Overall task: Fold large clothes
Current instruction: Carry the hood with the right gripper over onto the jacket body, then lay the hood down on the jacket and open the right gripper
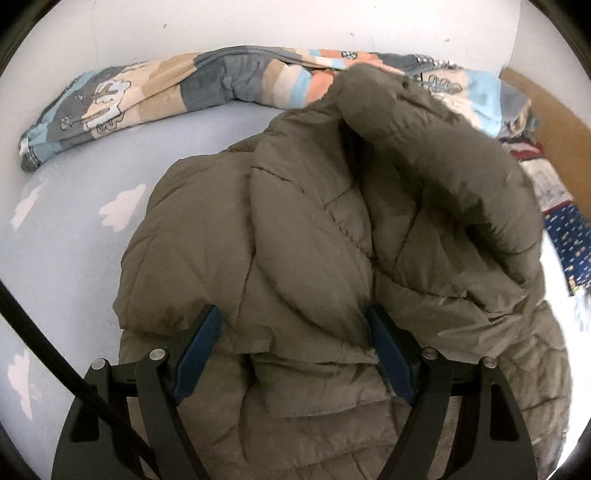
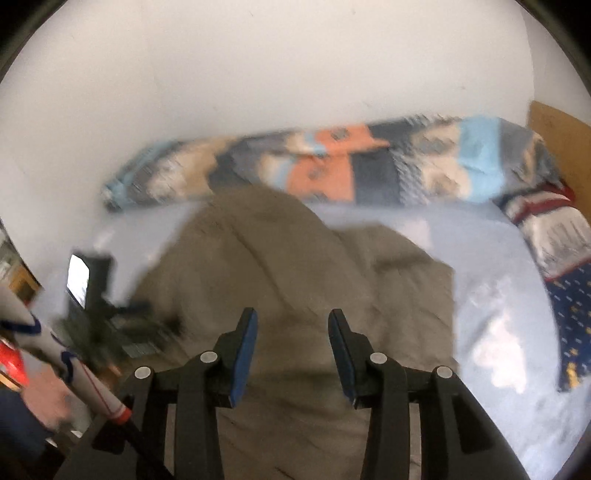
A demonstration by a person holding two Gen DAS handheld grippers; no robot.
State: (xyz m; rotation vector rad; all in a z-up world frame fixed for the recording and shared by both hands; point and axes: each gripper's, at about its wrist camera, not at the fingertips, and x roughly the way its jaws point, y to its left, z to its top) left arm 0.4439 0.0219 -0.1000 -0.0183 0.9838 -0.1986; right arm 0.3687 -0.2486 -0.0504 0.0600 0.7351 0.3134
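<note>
From the left-wrist view, at nine o'clock lies bare pale-blue bed sheet (image 1: 66, 236) with white cloud prints, a clear landing place for the fold. Across eleven to one o'clock a rolled patchwork quilt (image 1: 155, 96) is pushed up against the white wall (image 1: 258, 26), apparently to keep the bed free for work.

At the centre sits the task's thing, an olive puffer jacket (image 1: 280, 229), spread on the bed and filling the middle and five o'clock part of this view. The left tongs (image 1: 293, 334) stand wide apart, one blue pad on each side of a bulky ridge of the padding near six o'clock. Whether the pads press on that ridge or only flank it I cannot tell. Such a wide stance suits thick, springy fabric, which a narrow bite would let slip. From one to three o'clock a raised flap of the jacket arches over the body, blurred at its edge, so I judge a side or sleeve is being laid inward.

In the blurred right-wrist view, the other handheld gripper and a sleeve (image 2: 74, 354) show at eight o'clock. The right tongs (image 2: 293, 326) at six o'clock are partly open with nothing between them, hanging above the jacket (image 2: 295, 258), which suggests the flap is let go. A patterned pillow (image 2: 561, 280) rests at three o'clock.
</note>
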